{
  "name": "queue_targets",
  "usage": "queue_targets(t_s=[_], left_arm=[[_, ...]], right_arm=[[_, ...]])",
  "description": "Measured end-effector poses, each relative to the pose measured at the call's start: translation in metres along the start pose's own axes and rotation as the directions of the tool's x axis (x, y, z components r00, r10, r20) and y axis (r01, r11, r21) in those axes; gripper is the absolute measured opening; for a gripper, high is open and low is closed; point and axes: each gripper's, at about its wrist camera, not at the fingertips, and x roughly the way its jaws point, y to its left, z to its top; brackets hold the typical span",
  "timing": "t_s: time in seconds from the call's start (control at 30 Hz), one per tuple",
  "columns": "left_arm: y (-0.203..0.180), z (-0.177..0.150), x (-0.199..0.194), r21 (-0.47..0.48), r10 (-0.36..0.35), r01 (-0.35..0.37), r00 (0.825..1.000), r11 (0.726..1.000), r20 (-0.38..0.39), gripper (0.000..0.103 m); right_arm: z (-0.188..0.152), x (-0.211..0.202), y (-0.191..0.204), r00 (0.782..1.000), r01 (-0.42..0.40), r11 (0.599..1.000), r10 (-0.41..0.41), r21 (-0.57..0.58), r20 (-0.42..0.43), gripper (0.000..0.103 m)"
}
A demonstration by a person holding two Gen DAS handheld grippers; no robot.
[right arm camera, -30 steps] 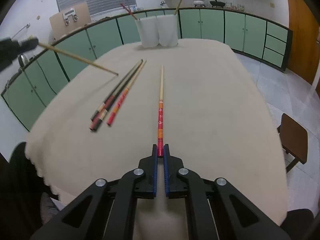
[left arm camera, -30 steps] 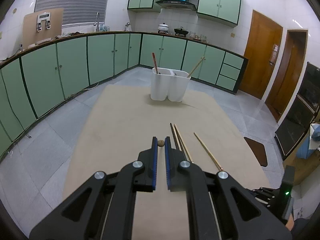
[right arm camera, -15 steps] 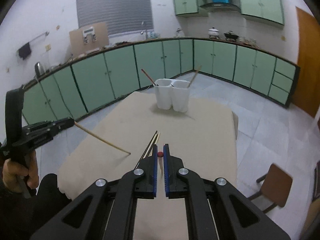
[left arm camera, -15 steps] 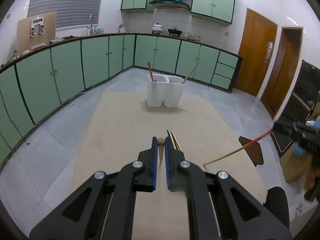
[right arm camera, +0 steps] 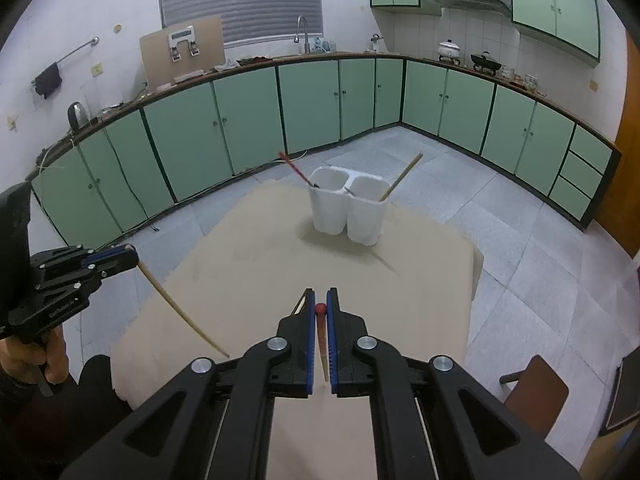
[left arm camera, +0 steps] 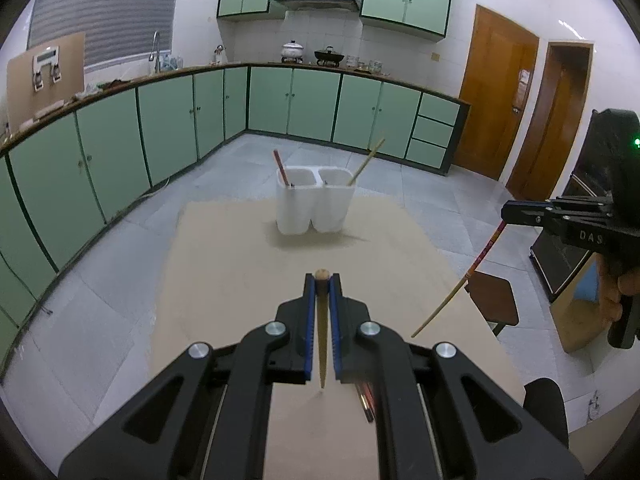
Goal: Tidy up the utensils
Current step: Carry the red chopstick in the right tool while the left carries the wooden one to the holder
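Note:
My left gripper (left arm camera: 321,280) is shut on a plain wooden chopstick (left arm camera: 322,344) that hangs tip-down above the beige table (left arm camera: 224,264). My right gripper (right arm camera: 320,306) is shut on a red-topped chopstick (right arm camera: 322,344), also lifted and hanging down. Each view shows the other gripper off to the side: the right gripper (left arm camera: 510,214) with its red-topped chopstick (left arm camera: 460,292), and the left gripper (right arm camera: 130,259) with its wooden chopstick (right arm camera: 180,314). A white two-cup holder (left arm camera: 316,208) (right arm camera: 348,210) stands at the table's far end, with a red chopstick in its left cup and a wooden one in its right cup.
Loose chopsticks (left arm camera: 366,398) lie on the table (right arm camera: 400,280) under my left gripper. A brown stool (left arm camera: 492,300) (right arm camera: 536,386) stands off the table's right side. Green cabinets (left arm camera: 160,132) line the walls. A person's hand (right arm camera: 52,354) holds the left gripper's handle.
Both grippers rose, each lifting a chopstick off the table. The right one climbed much higher, its chopstick swinging from lying flat to hanging down. The holder now looks farther below.

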Motion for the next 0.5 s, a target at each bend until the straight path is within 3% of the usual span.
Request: queue_targets(t_s=[0.5], left_arm=[[0.01,0.081,0.025,0.002,-0.029,0.029,1.0,1.0,0.0,0.006]], right_arm=[[0.084,-0.001,-0.018,1.0,-0.016,1.0,0.016,0.024,0.005,0.005]])
